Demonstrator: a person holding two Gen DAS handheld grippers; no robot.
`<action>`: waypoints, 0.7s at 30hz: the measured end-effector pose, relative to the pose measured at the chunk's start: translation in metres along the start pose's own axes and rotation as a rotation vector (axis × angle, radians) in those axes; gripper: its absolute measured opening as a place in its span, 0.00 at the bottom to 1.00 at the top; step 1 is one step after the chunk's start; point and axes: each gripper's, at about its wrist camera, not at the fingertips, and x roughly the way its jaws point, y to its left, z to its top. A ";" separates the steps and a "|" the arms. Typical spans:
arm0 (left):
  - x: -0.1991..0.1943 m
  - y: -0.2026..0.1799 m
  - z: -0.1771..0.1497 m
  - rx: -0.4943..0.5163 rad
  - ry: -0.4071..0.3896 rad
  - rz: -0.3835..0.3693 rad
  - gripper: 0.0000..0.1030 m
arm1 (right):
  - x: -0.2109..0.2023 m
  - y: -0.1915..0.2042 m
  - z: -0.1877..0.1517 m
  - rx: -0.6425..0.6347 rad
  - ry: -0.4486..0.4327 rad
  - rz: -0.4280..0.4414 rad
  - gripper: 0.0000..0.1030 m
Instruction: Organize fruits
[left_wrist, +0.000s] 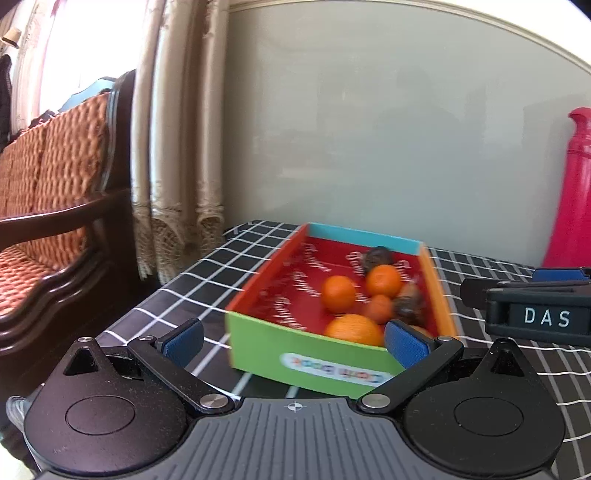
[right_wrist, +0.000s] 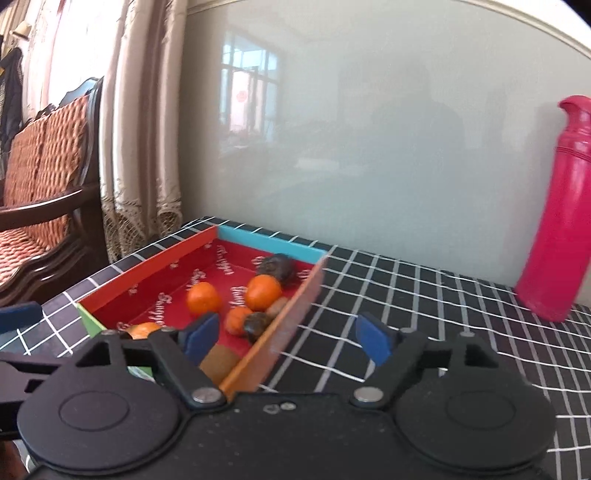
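On the grid-pattern black bench (right_wrist: 388, 295) sits a shallow cardboard box (left_wrist: 306, 354), glossy red inside, holding round oranges (left_wrist: 338, 298) and wrinkled dark fruits (right_wrist: 275, 266). Left tongs (left_wrist: 293, 338) and right tongs (right_wrist: 288, 338) both gape apart, empty. Smooth pink bottle (right_wrist: 561, 206) stands right.

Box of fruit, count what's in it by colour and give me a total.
Orange fruits: 4
Dark, nearly black fruits: 2
Brown fruits: 2, both partly hidden
Total: 8
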 end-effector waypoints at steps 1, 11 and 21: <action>-0.002 -0.004 -0.001 0.003 0.000 -0.011 1.00 | -0.004 -0.004 -0.001 0.004 -0.004 -0.011 0.80; -0.045 -0.055 -0.004 0.085 -0.024 -0.114 1.00 | -0.062 -0.055 -0.020 0.071 -0.044 -0.141 0.96; -0.094 -0.082 -0.010 0.164 -0.058 -0.168 1.00 | -0.123 -0.107 -0.055 0.188 -0.075 -0.257 0.99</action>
